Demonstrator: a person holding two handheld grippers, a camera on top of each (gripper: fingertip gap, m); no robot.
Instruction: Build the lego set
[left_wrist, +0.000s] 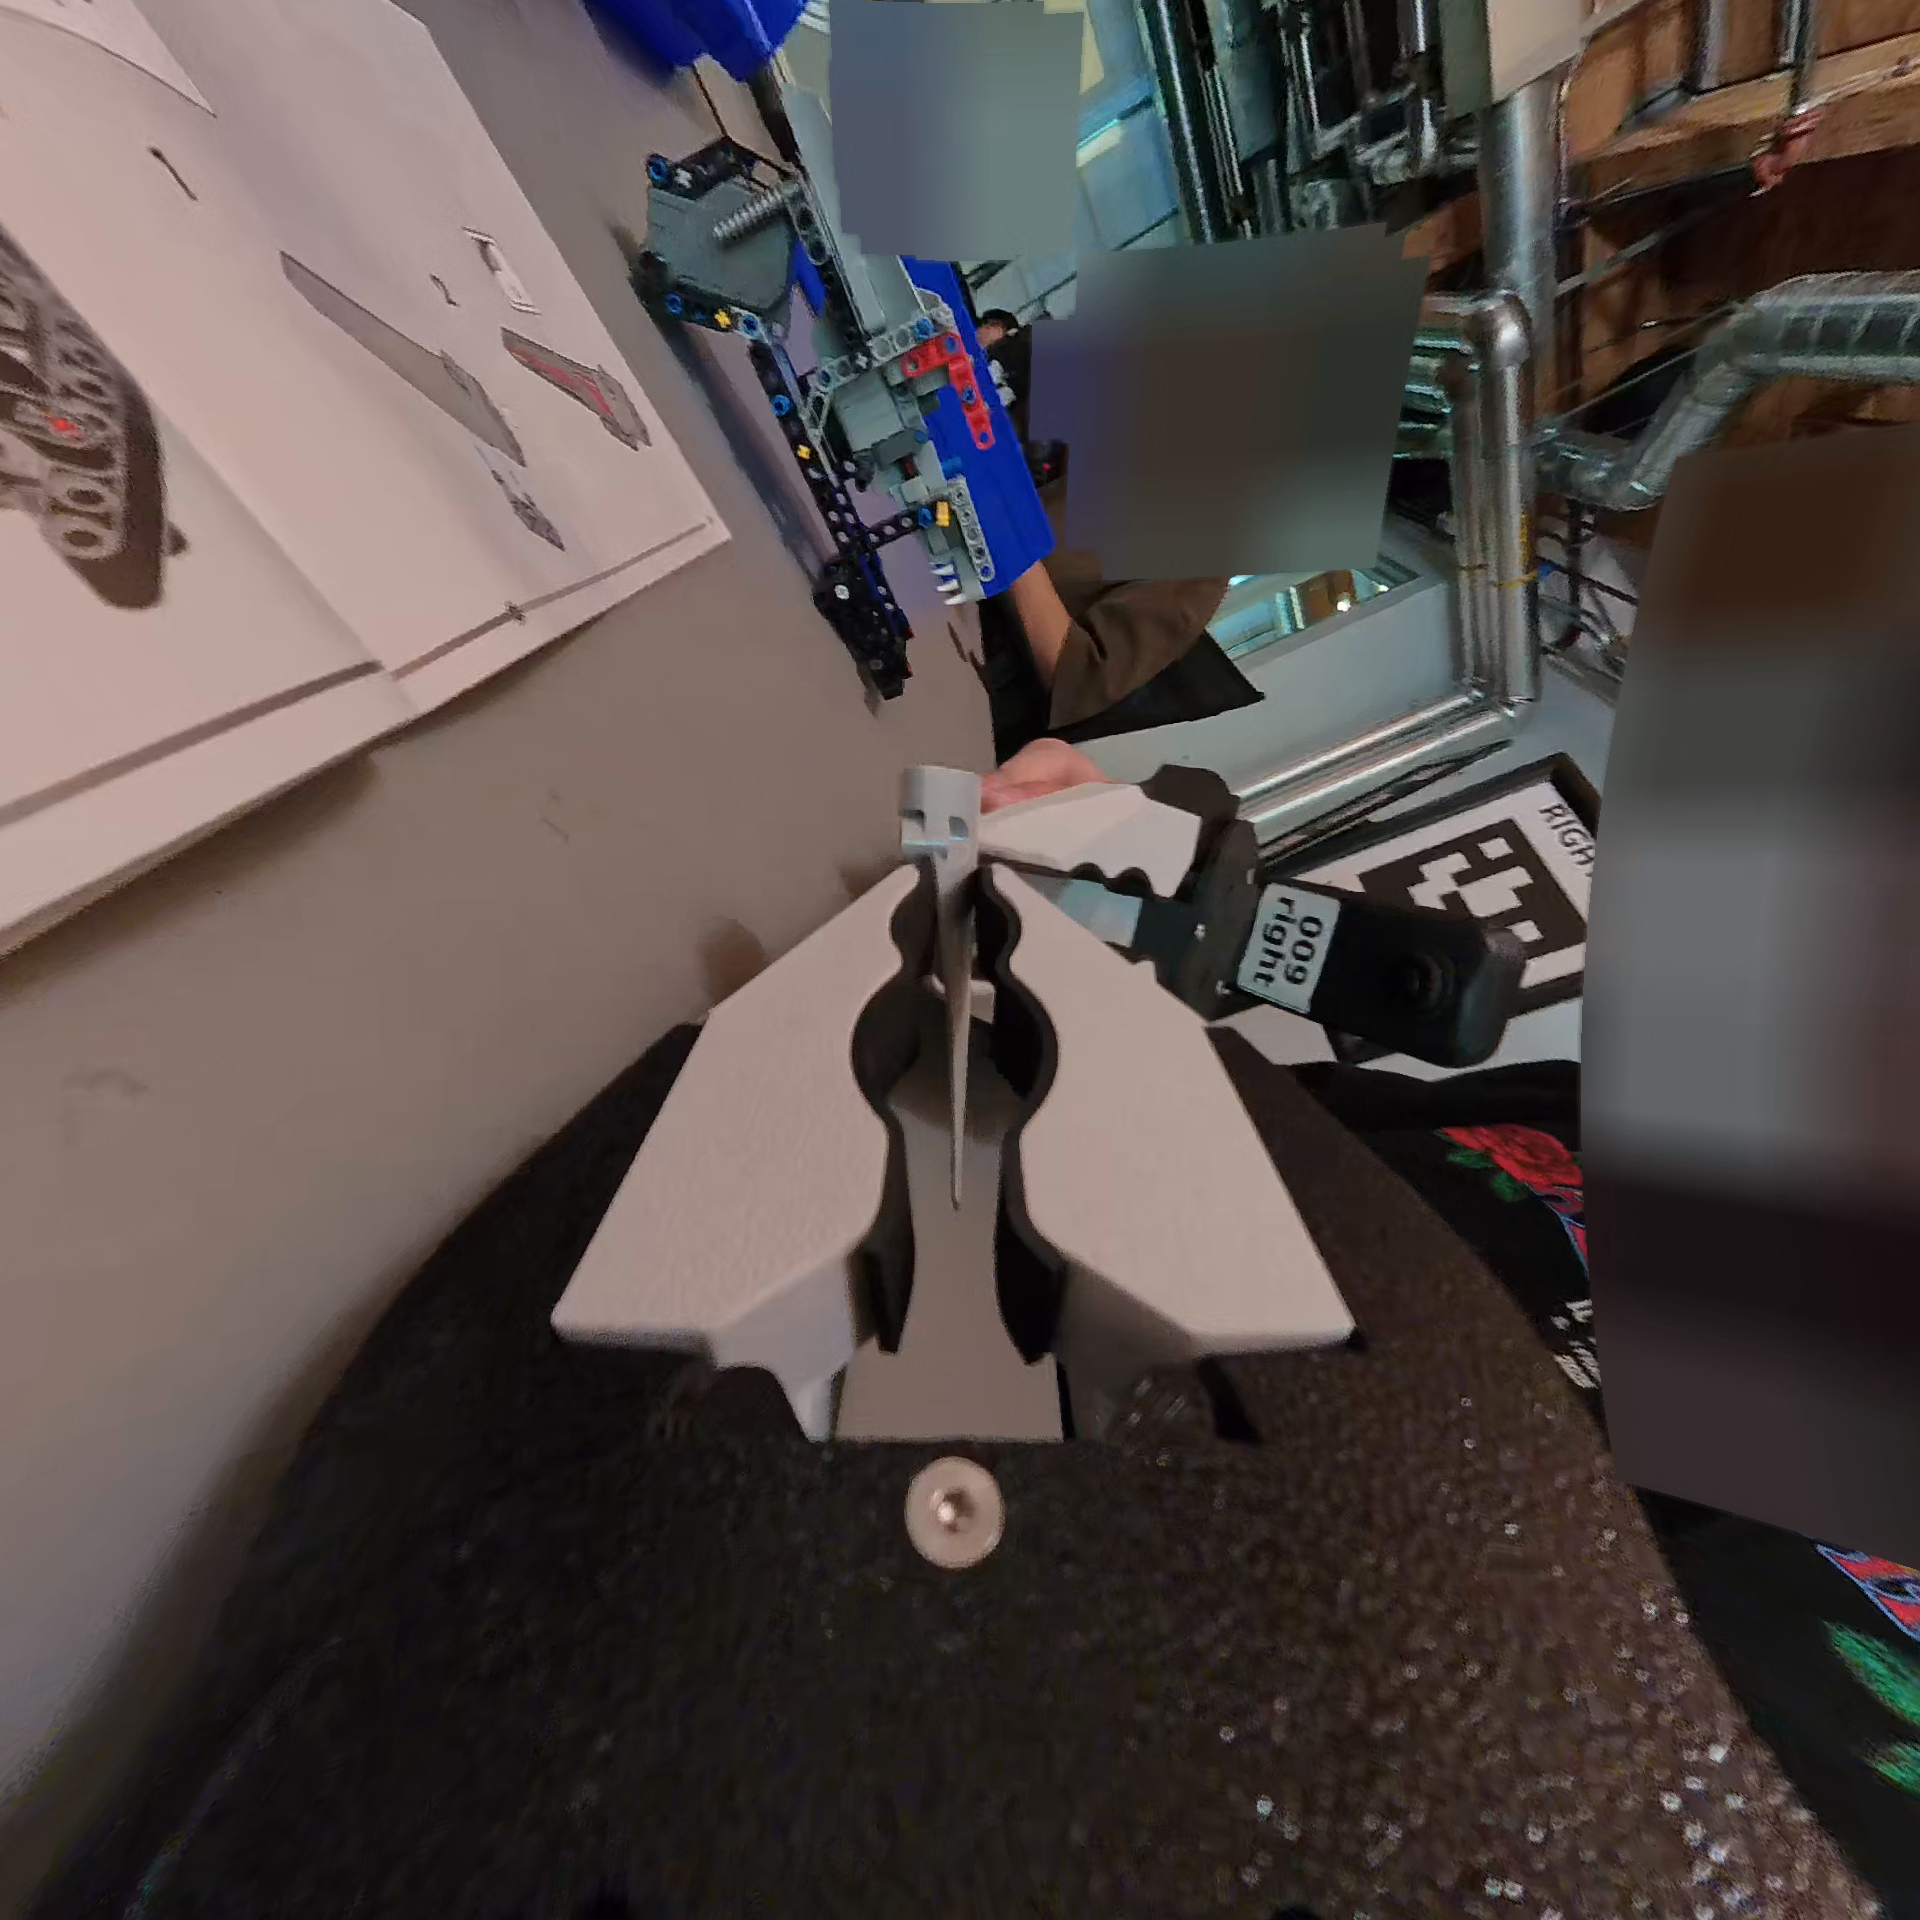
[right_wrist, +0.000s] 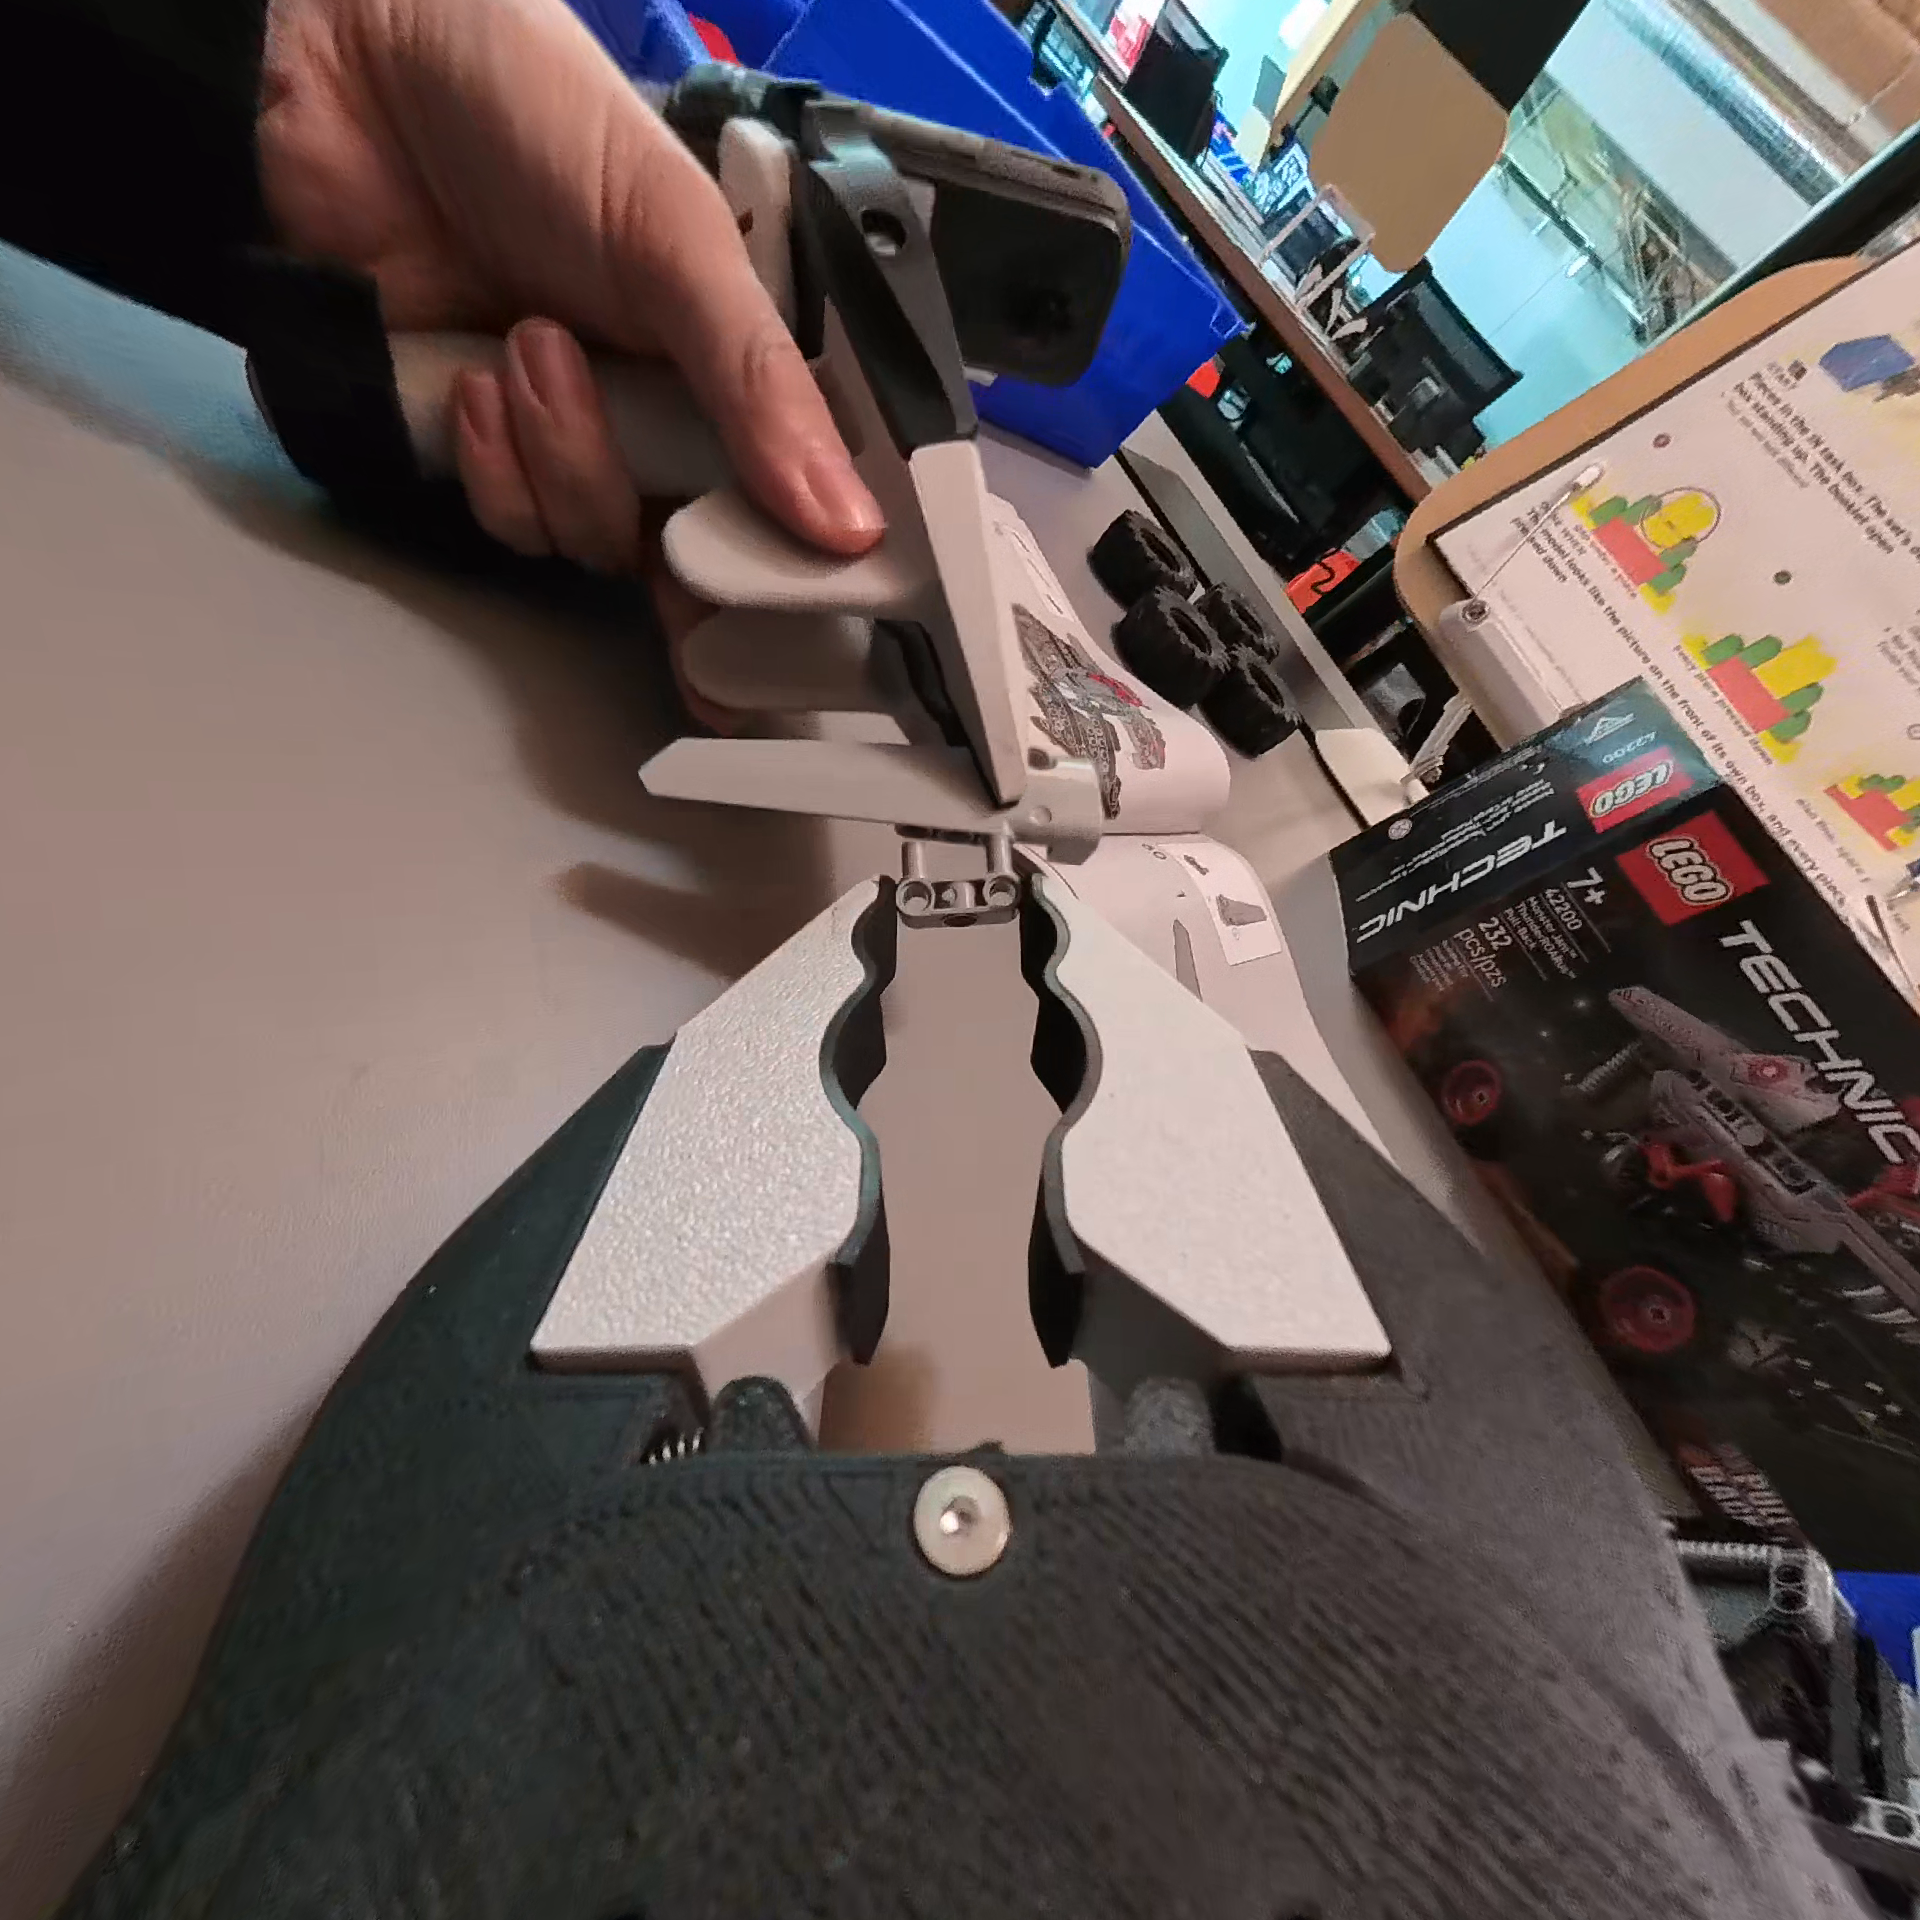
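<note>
- Left wrist view shows the left gripper (left_wrist: 951, 883) with its fingers pressed narrow on a thin grey panel (left_wrist: 958, 997), seen edge-on, whose thicker connector end sticks out past the fingertips.
- Right wrist view shows the right gripper (right_wrist: 961, 902) pinching a small grey connector piece (right_wrist: 958, 900) between its fingertips; two short pins on it point toward the panel held in the other gripper.
- The two held parts meet, or nearly meet, in the air above the grey counter (right_wrist: 260, 987) (whether the pins are already seated I cannot tell).
- As a judgement, this is a sub-assembly step: joining the connector to the panel before it goes onto the model.
- A partly built chassis (left_wrist: 831, 416) of black, grey, blue and red beams, with a spring at one end, sits farther along the counter, so a fair share of the frame looks done.
- Black tyres (right_wrist: 1195, 634) lie loose in a cluster, not yet mounted, and the body panels seem largely still to come.
- An open instruction booklet (left_wrist: 312, 416) lies flat, and the set's box (right_wrist: 1621, 1039) stands at the right.
</note>
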